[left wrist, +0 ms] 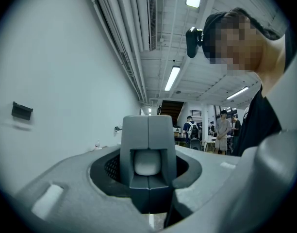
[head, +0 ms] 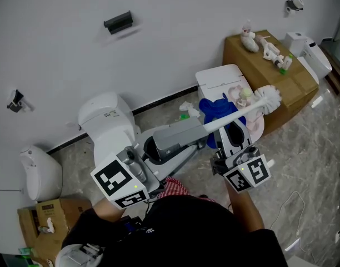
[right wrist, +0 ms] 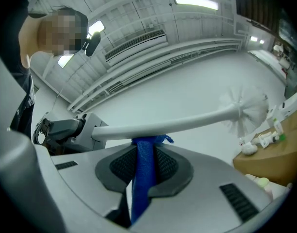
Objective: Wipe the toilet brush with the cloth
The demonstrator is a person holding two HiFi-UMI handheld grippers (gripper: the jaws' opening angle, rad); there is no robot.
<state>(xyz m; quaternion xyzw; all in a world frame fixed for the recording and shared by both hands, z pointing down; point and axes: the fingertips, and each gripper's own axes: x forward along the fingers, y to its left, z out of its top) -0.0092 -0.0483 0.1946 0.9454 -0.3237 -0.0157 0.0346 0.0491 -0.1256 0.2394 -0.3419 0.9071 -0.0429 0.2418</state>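
Found the left gripper (left wrist: 148,130) with its fingers pressed together on the rounded white end of the toilet brush (head: 236,114) handle. Noted the brush held off the floor, close to level, handle running from the left gripper up to the white bristle head at the right, in front of a brown cardboard box (head: 259,60). Found the right gripper (right wrist: 144,154) with fingers pinching the blue cloth (right wrist: 141,188), a narrow fold standing up between them. Logged the cloth's top edge touching the underside of the handle, nearer the gripped end than the bristles. Saw more of the cloth bunched beyond the right gripper in the head view, in front of a white lidded container (head: 220,77), possibly a bin. Marked a white toilet (head: 106,118) against the wall (head: 175,32), left of the brush.
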